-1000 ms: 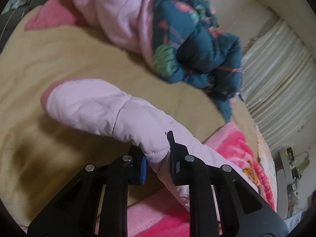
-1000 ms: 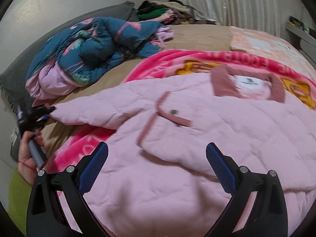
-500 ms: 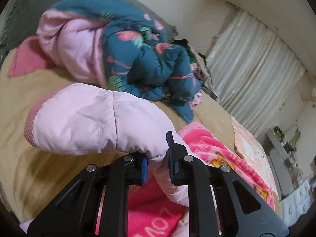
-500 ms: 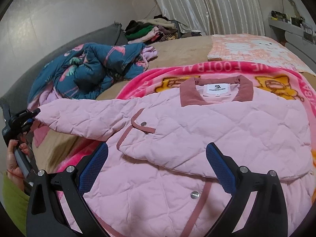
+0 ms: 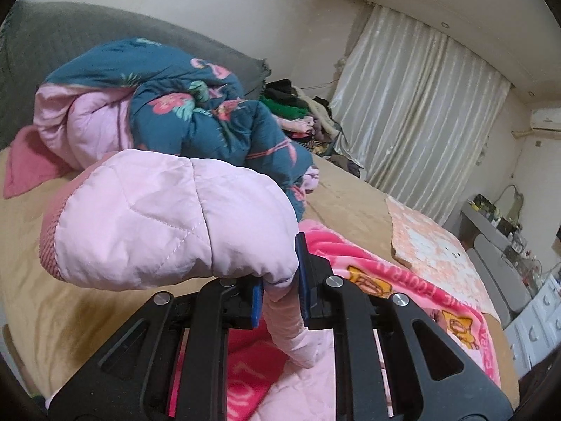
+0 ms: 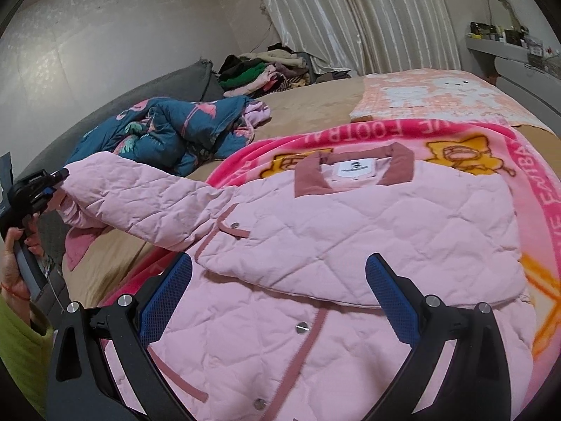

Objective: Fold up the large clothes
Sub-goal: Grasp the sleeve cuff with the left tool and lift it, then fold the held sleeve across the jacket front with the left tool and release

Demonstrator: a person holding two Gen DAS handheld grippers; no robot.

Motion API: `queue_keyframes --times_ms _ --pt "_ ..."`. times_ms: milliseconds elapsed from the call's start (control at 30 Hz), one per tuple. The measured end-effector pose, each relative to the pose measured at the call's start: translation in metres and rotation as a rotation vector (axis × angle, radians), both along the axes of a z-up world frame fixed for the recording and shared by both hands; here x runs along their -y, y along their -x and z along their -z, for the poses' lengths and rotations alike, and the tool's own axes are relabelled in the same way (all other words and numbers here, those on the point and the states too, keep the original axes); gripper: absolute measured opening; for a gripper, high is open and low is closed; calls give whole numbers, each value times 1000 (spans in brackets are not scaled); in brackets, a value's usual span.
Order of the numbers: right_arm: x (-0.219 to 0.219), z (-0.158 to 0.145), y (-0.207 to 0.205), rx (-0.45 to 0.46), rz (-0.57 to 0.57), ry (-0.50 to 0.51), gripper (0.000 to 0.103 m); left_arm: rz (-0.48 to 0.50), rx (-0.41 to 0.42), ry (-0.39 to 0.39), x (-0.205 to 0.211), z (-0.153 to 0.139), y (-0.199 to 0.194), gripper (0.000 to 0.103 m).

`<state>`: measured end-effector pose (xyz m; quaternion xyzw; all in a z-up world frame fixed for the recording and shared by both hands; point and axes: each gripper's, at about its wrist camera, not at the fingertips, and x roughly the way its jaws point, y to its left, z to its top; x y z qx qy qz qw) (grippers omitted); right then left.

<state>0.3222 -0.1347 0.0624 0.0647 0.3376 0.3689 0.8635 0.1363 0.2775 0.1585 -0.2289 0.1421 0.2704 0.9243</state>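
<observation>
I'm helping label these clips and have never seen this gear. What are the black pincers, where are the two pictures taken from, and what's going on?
They are hand-held tongs, one in each of a person's hands, each with a camera looking along its fingers. The left view shows the left tongs shut on the pink quilted jacket's sleeve, lifted off the bed. The right view shows the right tongs open, holding nothing, above the pink quilted jacket, which lies on a bright pink printed blanket. A crumpled teal flowered quilt lies beyond.

Tan bed surface (image 6: 308, 105) lay open at far centre. A crumpled teal floral quilt (image 6: 168, 129) blocked the far left; a clothes pile (image 6: 266, 70) obstructed the far edge beside the curtain (image 6: 357, 17).
</observation>
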Motion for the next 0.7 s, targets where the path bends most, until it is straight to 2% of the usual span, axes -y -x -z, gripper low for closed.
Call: queue_keyframes --times_ms 400,700 --pt "41 11 -6 -33 40 -50 99 105 -15 -102 66 -18 -29 9" --pt "59 14 -8 -52 59 -90 99 206 -41 -161 112 -18 -54 9"
